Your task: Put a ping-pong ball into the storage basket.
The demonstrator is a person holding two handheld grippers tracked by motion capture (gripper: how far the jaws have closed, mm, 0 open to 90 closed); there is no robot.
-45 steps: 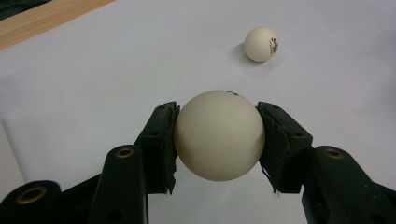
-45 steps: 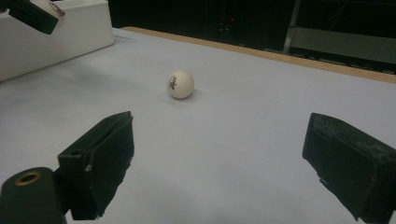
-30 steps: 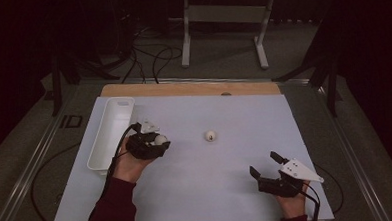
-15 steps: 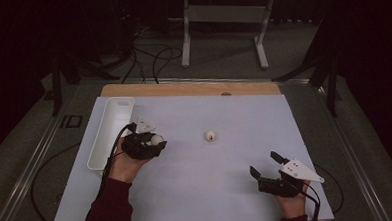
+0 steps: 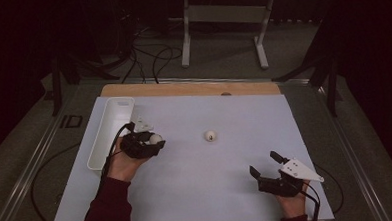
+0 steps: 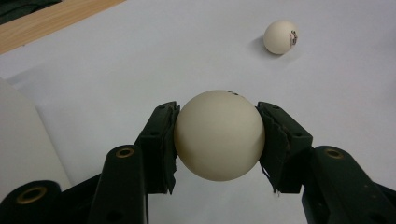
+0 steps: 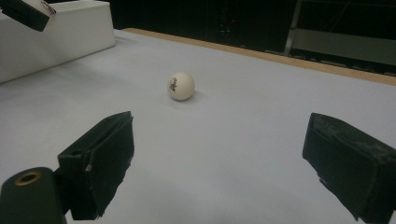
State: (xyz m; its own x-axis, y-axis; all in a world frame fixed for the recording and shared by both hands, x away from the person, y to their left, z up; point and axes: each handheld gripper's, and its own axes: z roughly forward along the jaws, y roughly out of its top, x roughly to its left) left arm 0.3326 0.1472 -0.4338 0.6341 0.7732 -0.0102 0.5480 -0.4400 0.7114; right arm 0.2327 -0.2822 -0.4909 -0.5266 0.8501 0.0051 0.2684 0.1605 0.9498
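My left gripper (image 5: 153, 141) is clamped on a white ball (image 6: 219, 135), pads pressing both its sides. The white tray (image 5: 110, 132) lies just beside it, at about ten o'clock, its long axis running away from me. I judge the tray is where this ball goes. My right gripper (image 5: 266, 163) rests with jaws wide, empty, the second ball (image 5: 210, 135) at its eleven o'clock.

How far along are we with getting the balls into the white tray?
Nothing sits in the white tray yet, as far as the high view shows. In hand: the left gripper is shut on one ball, beside the tray. Left: drop it in, then fetch the second ball mid-table; the right gripper waits open.
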